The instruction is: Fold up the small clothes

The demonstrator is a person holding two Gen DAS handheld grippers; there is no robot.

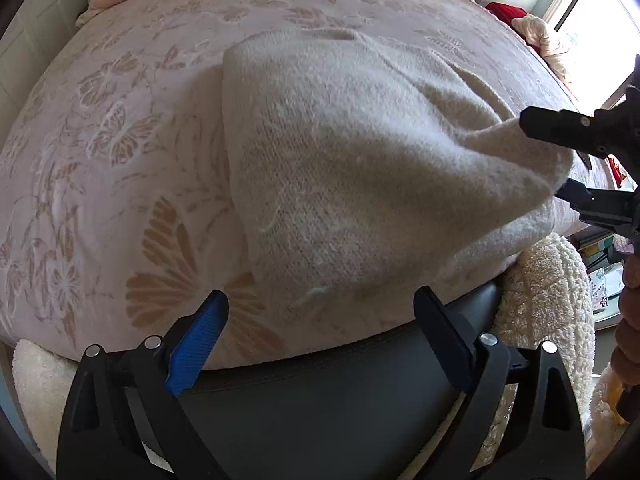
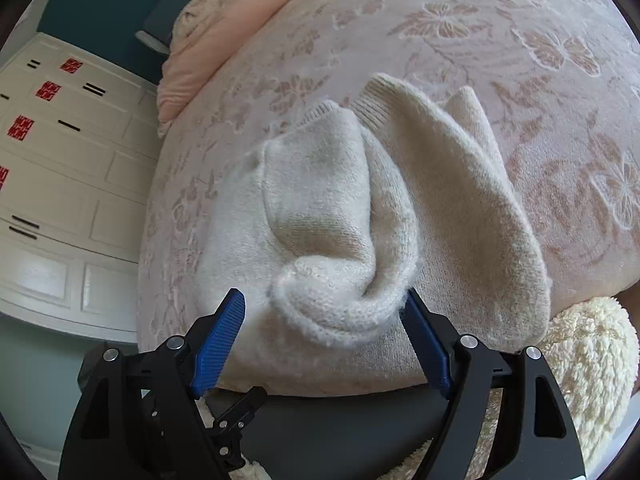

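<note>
A cream knit sweater [image 1: 360, 168] lies partly folded on the pink floral bed cover [image 1: 100, 160]. My left gripper [image 1: 322, 316] hangs over the sweater's near edge, its jaws wide open and nothing between the pads. In the right wrist view, a bunched roll of the sweater [image 2: 340, 300] sits between the jaws of my right gripper [image 2: 322, 328]. The left blue pad [image 2: 222, 332] stands clear of the roll, and only fuzz brushes the right pad. From the left wrist view, the right gripper [image 1: 560, 156] is at the sweater's lifted right corner, jaws apart around the cloth.
A dark bed frame [image 1: 340, 400] runs along the near edge, with a fluffy cream throw [image 1: 548, 300] draped beside it. A pink quilt [image 2: 224, 44] lies at the bed's far end. White drawers with red stickers [image 2: 60, 152] stand left. A hand [image 1: 630, 312] shows at the right.
</note>
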